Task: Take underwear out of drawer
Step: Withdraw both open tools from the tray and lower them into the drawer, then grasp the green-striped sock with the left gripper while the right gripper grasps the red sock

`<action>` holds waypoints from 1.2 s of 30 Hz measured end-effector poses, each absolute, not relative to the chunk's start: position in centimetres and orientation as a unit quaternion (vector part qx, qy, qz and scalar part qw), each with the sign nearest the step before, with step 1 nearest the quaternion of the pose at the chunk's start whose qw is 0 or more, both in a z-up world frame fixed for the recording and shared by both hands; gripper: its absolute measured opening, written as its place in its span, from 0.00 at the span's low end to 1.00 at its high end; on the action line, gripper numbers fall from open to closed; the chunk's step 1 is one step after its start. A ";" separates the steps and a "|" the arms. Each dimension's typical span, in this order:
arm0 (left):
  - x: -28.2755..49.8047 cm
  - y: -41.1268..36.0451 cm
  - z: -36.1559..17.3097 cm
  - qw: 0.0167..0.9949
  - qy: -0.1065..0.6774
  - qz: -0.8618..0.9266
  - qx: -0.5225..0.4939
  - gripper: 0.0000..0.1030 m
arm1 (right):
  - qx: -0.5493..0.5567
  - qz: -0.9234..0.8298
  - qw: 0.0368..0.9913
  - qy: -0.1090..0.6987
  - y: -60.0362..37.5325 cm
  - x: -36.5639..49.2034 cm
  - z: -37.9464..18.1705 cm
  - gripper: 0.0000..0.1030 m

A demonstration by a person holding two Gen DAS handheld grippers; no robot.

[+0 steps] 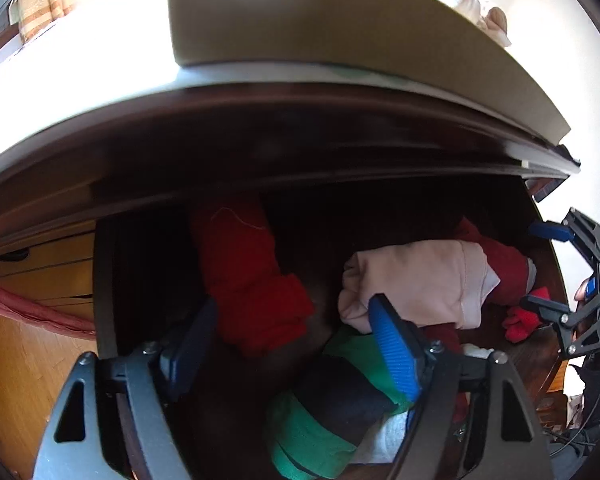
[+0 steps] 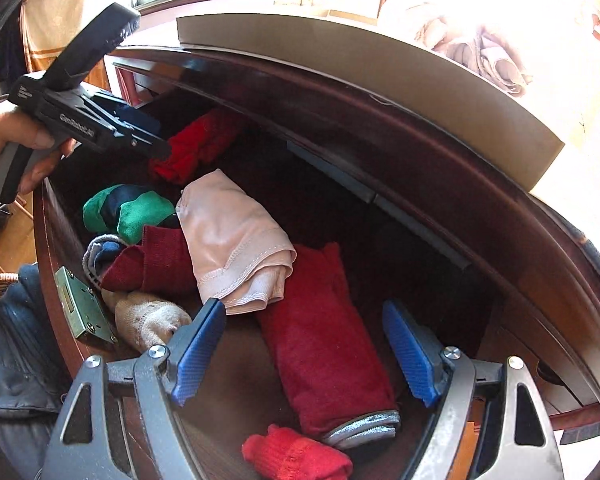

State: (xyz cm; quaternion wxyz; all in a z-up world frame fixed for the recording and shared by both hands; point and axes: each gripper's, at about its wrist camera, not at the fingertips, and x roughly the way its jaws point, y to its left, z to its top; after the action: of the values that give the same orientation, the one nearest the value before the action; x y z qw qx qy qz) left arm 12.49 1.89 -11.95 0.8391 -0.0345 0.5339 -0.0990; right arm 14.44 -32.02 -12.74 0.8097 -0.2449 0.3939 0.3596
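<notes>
While both grippers hang over the open drawer [image 2: 56, 216], the pink underwear [image 2: 232, 240] lies in the middle of the pile, and nothing is picked up yet. The left gripper [image 1: 292, 340] has its fingers apart, with nothing pinched; one blue pad [image 1: 396, 348] sits just in front of the near edge of the pink underwear, and a bright red roll [image 1: 252, 280] lies between the two fingers. The right gripper [image 2: 304, 352] has its fingers apart too, and a dark red roll [image 2: 324, 344] lies between them; the pink underwear is just past its left finger.

To do this step well, I think one gripper should slide over so the pink cloth sits between its fingers, then squeeze only that piece and lift slowly.

Count: one pink underwear, one green and dark striped bundle [image 2: 128, 208], one whitish sock [image 2: 148, 320], two grippers, and several red pieces I cannot count for sure
</notes>
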 end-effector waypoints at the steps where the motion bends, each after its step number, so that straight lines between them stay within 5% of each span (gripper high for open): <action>1: 12.6 1.5 -12.0 0.838 0.536 -0.100 -0.028 0.75 | -0.243 0.360 0.810 0.394 -32.1 14.4 -12.7 0.80; 11: 13.0 0.1 -12.9 0.828 0.553 -0.094 -0.011 0.56 | -0.242 0.360 0.811 0.392 -32.3 14.1 -12.6 0.80; 16: 12.8 -0.1 -12.8 0.829 0.551 -0.097 0.001 0.11 | -0.242 0.360 0.812 0.392 -32.3 14.0 -12.6 0.80; 22: 12.3 0.5 -13.3 0.821 0.559 -0.115 0.008 0.04 | -0.237 0.360 0.811 0.396 -32.5 14.2 -12.6 0.80; 30: 11.6 0.6 -13.5 0.811 0.568 -0.136 -0.004 0.06 | -0.240 0.360 0.808 0.399 -32.4 14.3 -12.6 0.80; 32: 11.5 0.7 -13.1 0.812 0.567 -0.138 -0.018 0.18 | -0.241 0.359 0.807 0.402 -32.3 14.4 -12.6 0.80; 36: 11.6 0.0 -13.0 0.821 0.555 -0.131 -0.037 0.60 | -0.244 0.354 0.802 0.414 -31.9 14.8 -13.0 0.80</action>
State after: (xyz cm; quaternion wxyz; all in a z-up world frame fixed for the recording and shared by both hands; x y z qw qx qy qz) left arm 11.61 0.04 -13.00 0.8206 -0.0372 0.5550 -0.1311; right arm 14.82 -31.94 -12.97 0.8024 -0.2438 0.4139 0.3542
